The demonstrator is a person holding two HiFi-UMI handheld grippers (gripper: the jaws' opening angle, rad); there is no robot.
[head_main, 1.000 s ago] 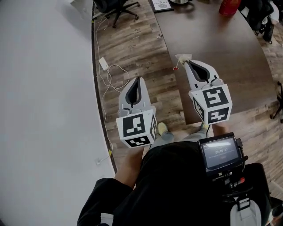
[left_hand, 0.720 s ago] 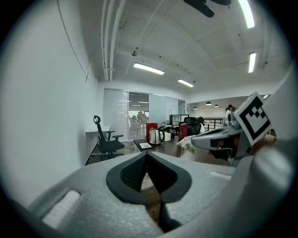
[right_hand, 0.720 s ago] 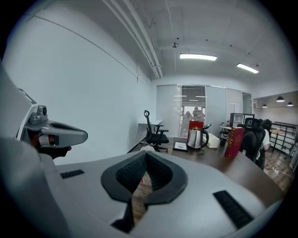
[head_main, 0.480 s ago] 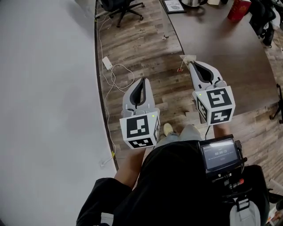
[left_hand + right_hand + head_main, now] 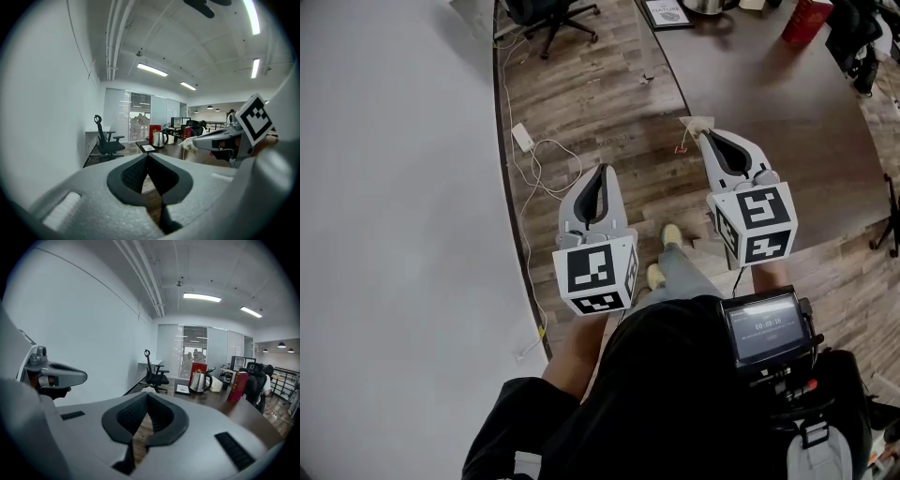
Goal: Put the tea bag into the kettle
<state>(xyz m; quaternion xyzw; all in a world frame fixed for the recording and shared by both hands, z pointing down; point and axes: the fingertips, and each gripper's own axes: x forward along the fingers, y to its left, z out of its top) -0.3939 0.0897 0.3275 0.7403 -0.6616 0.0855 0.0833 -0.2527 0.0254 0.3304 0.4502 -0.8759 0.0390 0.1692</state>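
My right gripper [image 5: 701, 132] is shut on a white tea bag [image 5: 695, 122] at its tips; the bag's string and red tag [image 5: 680, 148] hang below, over the near left edge of the dark table [image 5: 769, 103]. The steel kettle [image 5: 701, 5] stands at the table's far end, well ahead of both grippers; it also shows in the right gripper view [image 5: 199, 380] and in the left gripper view [image 5: 160, 138]. My left gripper [image 5: 600, 172] is shut on nothing over the wooden floor, left of the table. The left gripper view also shows the tea bag [image 5: 187, 146].
Beside the kettle stand a red box [image 5: 806, 19] and a framed card [image 5: 668, 11]. A black office chair [image 5: 548, 14] is on the floor at the far left. A white cable with an adapter [image 5: 522, 137] runs along the curved white wall.
The person has stepped forward, one shoe now showing ahead. The table's far end with the kettle has come further into view. Both grippers keep their pose and grip.
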